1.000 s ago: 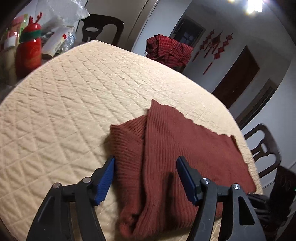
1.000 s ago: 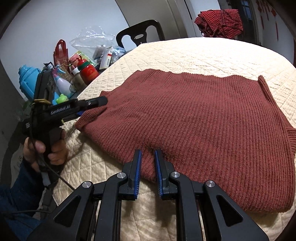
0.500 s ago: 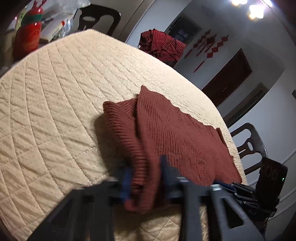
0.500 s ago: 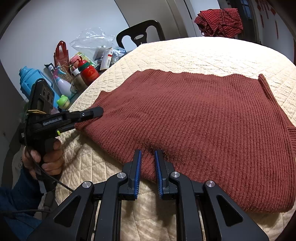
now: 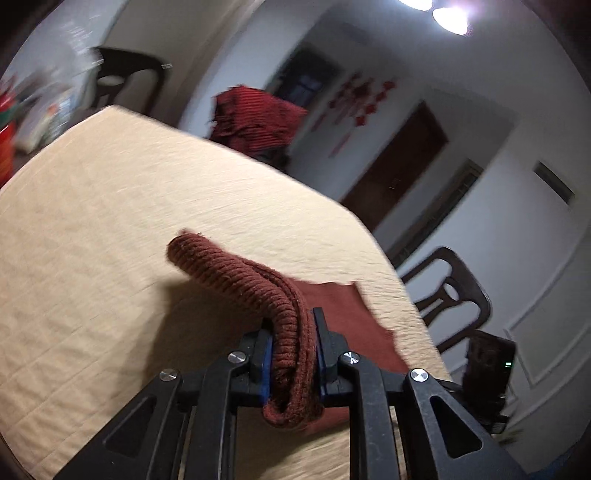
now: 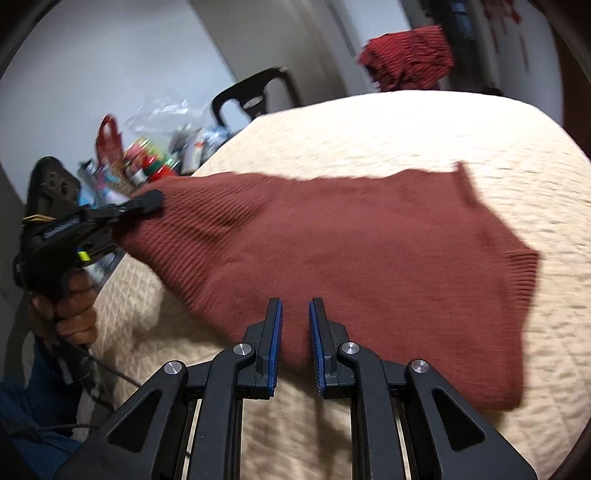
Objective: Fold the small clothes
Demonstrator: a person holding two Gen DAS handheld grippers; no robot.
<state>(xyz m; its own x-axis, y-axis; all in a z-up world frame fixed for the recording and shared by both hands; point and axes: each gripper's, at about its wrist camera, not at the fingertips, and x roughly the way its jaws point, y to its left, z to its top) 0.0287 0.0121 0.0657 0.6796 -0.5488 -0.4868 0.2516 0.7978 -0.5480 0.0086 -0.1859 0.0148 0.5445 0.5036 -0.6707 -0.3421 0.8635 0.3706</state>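
Rust-red ribbed knit sweater (image 6: 332,236) on cream quilted tabletop (image 6: 443,136).
Left gripper (image 5: 291,354) closing, pads clamping a raised sweater edge; right gripper (image 6: 295,332) narrow, pinching the near hem.

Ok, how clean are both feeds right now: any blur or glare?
Left wrist view: tablecloth and background smeared by motion, ceiling light blown out, sweater sharp. Right wrist view: sweater edges and clutter blurred, gripper crisp, no glare.
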